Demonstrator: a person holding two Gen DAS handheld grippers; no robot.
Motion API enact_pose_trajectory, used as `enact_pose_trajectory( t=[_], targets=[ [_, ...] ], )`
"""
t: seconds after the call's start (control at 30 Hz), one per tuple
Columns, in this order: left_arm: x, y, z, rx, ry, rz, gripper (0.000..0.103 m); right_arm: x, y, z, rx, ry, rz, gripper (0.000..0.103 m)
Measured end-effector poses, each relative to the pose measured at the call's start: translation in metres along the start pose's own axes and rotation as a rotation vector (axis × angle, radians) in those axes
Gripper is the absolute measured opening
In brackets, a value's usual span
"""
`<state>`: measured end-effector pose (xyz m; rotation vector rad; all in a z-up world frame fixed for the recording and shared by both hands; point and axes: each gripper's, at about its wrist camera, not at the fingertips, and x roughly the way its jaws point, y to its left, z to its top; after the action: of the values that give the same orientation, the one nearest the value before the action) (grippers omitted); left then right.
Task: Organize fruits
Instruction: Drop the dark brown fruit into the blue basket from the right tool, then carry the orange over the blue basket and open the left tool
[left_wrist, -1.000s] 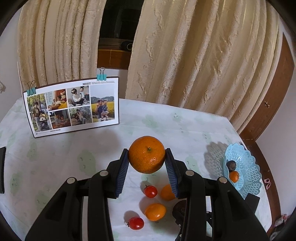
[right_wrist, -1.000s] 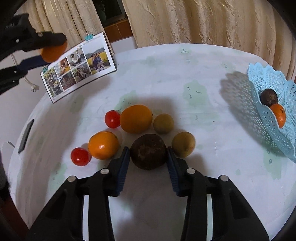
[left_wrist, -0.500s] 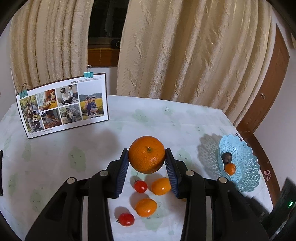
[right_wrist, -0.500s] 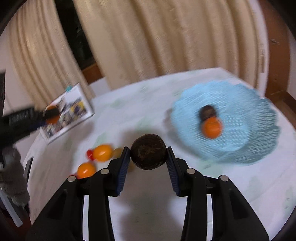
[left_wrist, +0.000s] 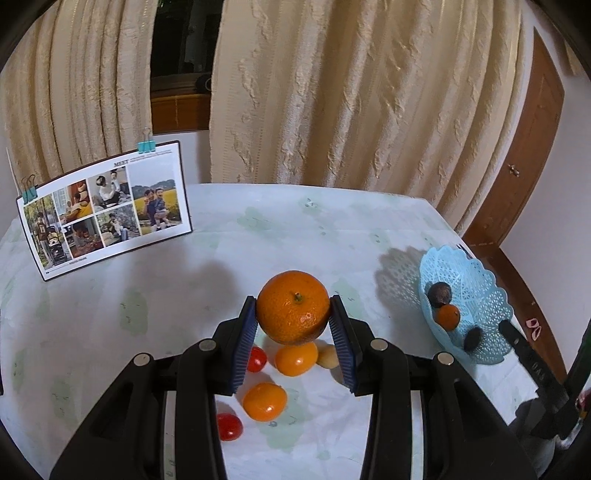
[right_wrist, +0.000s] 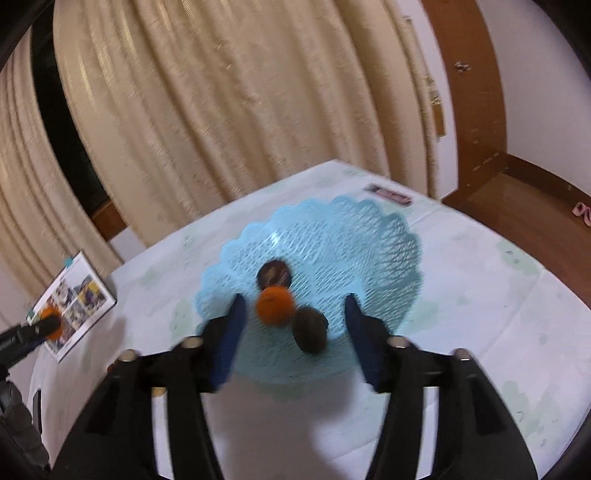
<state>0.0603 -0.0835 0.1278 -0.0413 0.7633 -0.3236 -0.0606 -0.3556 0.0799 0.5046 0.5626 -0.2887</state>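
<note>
Above the blue basket (right_wrist: 369, 236), right claw (right_wrist: 293, 314) has just been opening, pads clear of the dark fruit (right_wrist: 311, 329) lying inside; it may roll out. Left claw (left_wrist: 293, 328) clamps the orange (left_wrist: 293, 306), well short of the basket.

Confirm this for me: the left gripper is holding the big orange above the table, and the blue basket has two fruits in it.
Not quite. The blue basket holds three fruits, not two: two dark ones and a small orange one, as the right wrist view shows. The left gripper does hold the big orange above the table.
</note>
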Motion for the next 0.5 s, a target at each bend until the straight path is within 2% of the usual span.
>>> enact_pose_trajectory(
  t=[0.1, 0.23, 0.5],
  targets=[
    [0.001, -0.011, -0.003, 0.021, 0.006, -0.013, 0.04, -0.005, -0.01, 0.0, 0.002, -0.033, -0.03, 0.061],
    [0.004, -0.029, -0.007, 0.048, 0.018, -0.038, 0.04, -0.011, -0.025, -0.005, 0.028, -0.086, -0.08, 0.074],
    [0.021, -0.089, -0.014, 0.143, 0.052, -0.132, 0.04, -0.017, -0.041, -0.01, 0.061, -0.151, -0.135, 0.075]
  ],
)
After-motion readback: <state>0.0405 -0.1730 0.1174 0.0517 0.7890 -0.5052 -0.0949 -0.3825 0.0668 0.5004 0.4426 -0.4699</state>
